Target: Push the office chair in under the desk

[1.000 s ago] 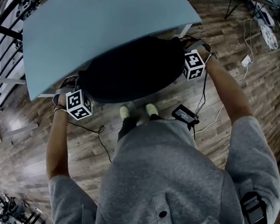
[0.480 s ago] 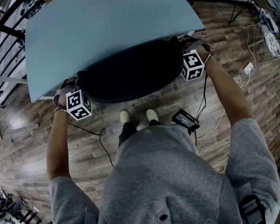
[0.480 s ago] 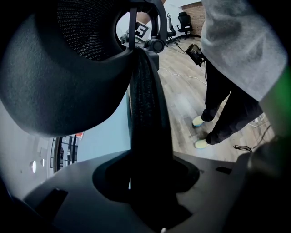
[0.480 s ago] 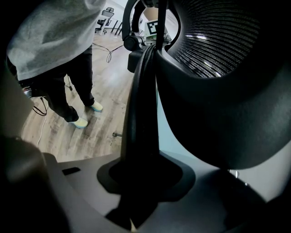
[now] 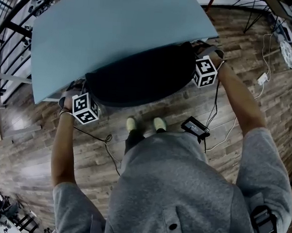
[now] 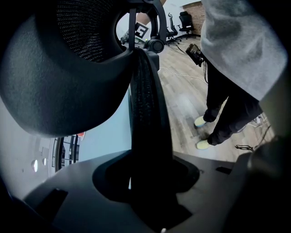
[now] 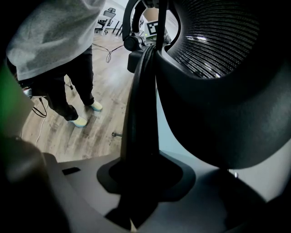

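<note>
The black office chair (image 5: pixel 139 78) stands with its back at the front edge of the light blue desk (image 5: pixel 118 26), its seat hidden beneath the top. My left gripper (image 5: pixel 80 92) is shut on the left rim of the chair back, and my right gripper (image 5: pixel 200 55) is shut on the right rim. In the left gripper view the dark mesh rim (image 6: pixel 145 113) runs up from between the jaws of the left gripper (image 6: pixel 148 182). The right gripper view shows the same: the rim (image 7: pixel 141 113) sits clamped in the right gripper (image 7: pixel 138 182).
The person's feet in light shoes (image 5: pixel 145 124) stand on the wood floor just behind the chair. A black device (image 5: pixel 195 126) with cables lies to the right of the feet. A white adapter (image 5: pixel 264 77) and cords lie at the far right. Metal racks (image 5: pixel 6 32) line the left.
Both grippers keep their hold on the chair back. The head view has drifted slightly; chair and desk keep the same relation.
</note>
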The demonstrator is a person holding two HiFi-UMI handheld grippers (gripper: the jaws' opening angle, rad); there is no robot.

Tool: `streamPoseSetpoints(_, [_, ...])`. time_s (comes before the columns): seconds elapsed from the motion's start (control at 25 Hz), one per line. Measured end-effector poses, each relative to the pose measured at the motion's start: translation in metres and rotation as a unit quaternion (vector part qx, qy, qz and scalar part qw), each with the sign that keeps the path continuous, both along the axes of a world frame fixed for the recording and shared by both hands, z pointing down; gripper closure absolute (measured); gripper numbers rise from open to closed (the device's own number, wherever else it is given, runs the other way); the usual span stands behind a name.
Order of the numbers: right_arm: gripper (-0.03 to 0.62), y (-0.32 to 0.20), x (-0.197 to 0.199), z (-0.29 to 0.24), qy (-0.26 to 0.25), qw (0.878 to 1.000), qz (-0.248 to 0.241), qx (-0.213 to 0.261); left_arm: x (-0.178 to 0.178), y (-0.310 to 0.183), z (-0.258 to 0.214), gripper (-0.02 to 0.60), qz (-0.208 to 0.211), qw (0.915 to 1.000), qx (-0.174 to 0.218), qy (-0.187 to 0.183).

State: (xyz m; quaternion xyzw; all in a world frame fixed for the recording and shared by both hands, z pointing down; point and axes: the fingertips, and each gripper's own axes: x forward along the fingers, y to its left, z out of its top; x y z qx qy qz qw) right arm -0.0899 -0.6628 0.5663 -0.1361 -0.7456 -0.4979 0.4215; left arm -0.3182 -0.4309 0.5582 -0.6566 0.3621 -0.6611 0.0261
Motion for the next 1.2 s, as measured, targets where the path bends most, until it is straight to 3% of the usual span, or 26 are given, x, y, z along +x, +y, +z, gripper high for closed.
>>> streamPoseSetpoints(0.36, [0.471,0.001,-0.009,0.000,-0.005,1.000,-0.002,0.002,-0.010,0.001,0.002,0.400,0.000,1.0000,-0.002,-0.008])
streamPoseSetpoints(0.56, [0.454,-0.003,-0.010,0.004,-0.014,1.000,0.012,0.001,-0.012,-0.003,-0.002,0.375,-0.020,0.9991,0.036,-0.009])
streamPoseSetpoints(0.76, [0.434,-0.001,-0.003,-0.007,-0.032,0.998,0.040,-0.030,-0.031,0.013,-0.006,0.343,-0.091,0.9932,0.072,0.004])
streamPoseSetpoints(0.84, [0.413,-0.002,0.007,-0.014,-0.056,0.996,0.059,-0.044,-0.041,0.031,-0.013,0.342,-0.138,0.9852,0.098,0.027])
streamPoseSetpoints(0.96, [0.399,-0.006,0.020,-0.032,-0.087,0.991,0.091,-0.055,-0.049,0.046,-0.037,0.350,-0.212,0.9605,0.161,0.080])
streamPoseSetpoints(1.04, [0.396,-0.006,0.029,-0.040,-0.103,0.986,0.115,-0.057,-0.051,0.056,-0.050,0.354,-0.258,0.9386,0.200,0.113])
streamPoseSetpoints(1.12, [0.393,-0.006,0.038,-0.047,-0.122,0.980,0.145,-0.065,-0.052,0.074,-0.063,0.402,-0.318,0.9020,0.245,0.159])
streamPoseSetpoints(1.2, [0.393,-0.006,0.046,-0.057,-0.151,0.968,0.180,-0.085,-0.044,0.095,-0.070,0.429,-0.382,0.8536,0.282,0.214])
